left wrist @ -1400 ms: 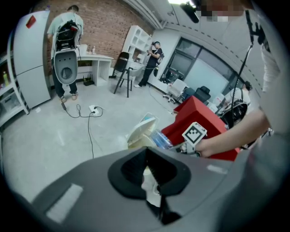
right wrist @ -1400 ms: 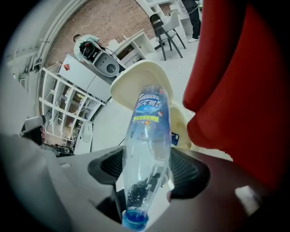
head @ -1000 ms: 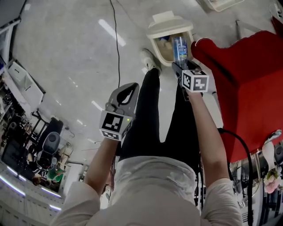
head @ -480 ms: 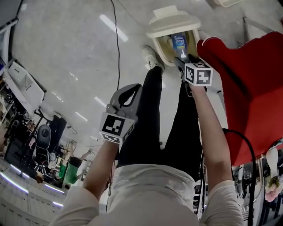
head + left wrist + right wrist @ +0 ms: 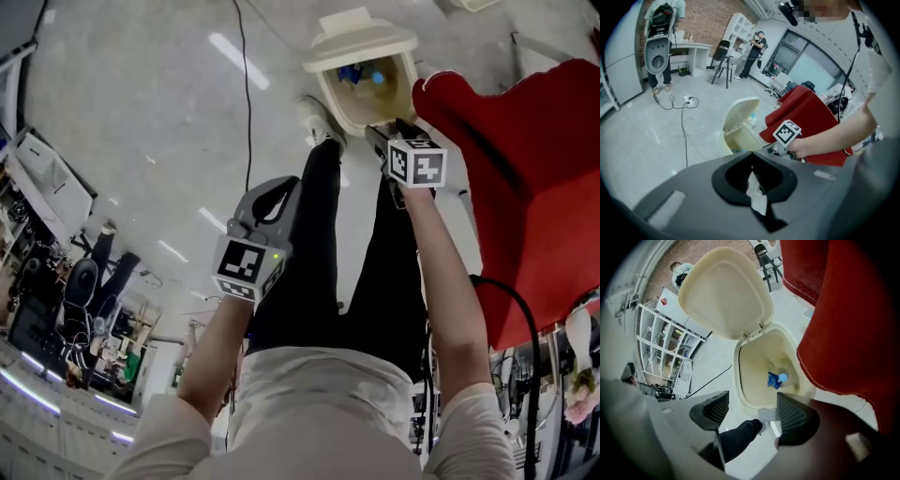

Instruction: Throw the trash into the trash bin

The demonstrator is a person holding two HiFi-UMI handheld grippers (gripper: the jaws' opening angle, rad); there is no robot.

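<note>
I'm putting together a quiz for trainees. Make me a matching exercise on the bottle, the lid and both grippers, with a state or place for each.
1 bottle
2 lid
3 right gripper
4 left gripper

A shut
B in the bin
C open, empty
D raised

Pairs: 1-B, 2-D, 3-C, 4-A.
The right gripper's jaws have just been opening, with nothing between them.

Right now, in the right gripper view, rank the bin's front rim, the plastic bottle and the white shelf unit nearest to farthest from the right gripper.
1. Trash bin's front rim, just beneath the jaws.
2. Plastic bottle, deeper inside it.
3. White shelf unit, far left.
</note>
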